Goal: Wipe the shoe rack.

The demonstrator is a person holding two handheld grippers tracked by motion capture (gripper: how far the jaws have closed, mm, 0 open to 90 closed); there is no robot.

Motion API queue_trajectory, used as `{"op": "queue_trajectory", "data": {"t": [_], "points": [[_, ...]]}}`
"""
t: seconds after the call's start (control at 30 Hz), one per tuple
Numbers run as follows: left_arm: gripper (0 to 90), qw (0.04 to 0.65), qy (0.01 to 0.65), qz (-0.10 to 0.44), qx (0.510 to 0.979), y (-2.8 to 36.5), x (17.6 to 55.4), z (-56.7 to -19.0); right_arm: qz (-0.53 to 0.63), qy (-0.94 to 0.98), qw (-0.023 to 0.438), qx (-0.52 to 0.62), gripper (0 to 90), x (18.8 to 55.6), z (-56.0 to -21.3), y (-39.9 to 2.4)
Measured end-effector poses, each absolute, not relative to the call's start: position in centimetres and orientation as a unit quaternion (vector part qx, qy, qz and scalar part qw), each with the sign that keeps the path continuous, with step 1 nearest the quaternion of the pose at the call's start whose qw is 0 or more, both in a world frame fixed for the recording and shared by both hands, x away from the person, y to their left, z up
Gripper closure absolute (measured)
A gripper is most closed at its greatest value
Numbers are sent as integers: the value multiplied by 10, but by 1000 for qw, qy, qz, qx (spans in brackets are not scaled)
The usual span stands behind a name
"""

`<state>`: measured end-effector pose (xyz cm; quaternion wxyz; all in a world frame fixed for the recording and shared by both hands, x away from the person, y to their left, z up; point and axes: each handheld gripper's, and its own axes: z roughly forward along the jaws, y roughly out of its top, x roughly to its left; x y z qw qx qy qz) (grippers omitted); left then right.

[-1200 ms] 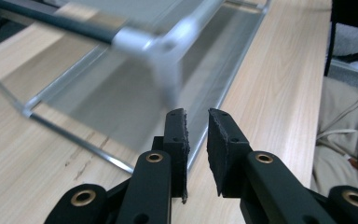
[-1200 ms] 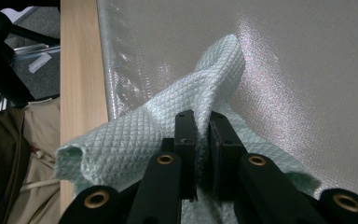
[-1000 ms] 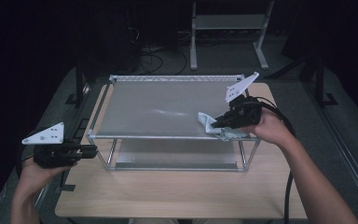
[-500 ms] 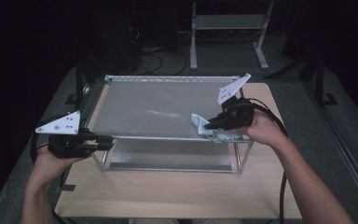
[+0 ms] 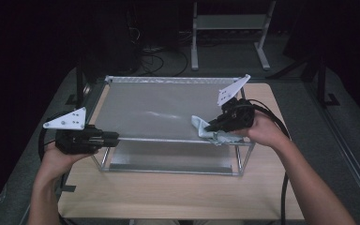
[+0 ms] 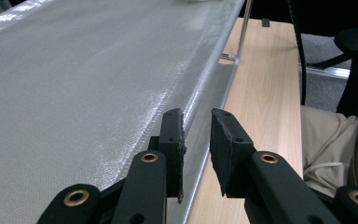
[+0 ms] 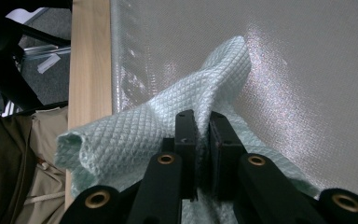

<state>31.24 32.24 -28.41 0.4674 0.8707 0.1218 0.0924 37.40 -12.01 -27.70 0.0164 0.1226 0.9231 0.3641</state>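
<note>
Right tool [image 7: 203, 154] clamped on cloth [image 7: 135, 135]; left tool [image 6: 196, 140] opening, empty

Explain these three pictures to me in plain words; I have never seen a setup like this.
A person sits at a wooden table and holds a hand-held gripper in each hand: a tool with two black jaws. One picture looks down from above. The other two come from cameras riding on each tool, looking along its jaws. On the table stands a metal frame topped by a grey textured sheet. The right hand-held gripper is shut on a pale quilted cloth that lies on the sheet. The left hand-held gripper holds nothing; its jaws have just been opening and stand apart at the sheet's near edge.
</note>
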Motion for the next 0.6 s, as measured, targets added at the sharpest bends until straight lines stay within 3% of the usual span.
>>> {"op": "queue_trajectory", "data": {"t": [0.6], "points": [[730, 442, 137, 107, 880, 316, 320, -284, 352, 928, 22, 123, 829, 374, -270, -133]]}}
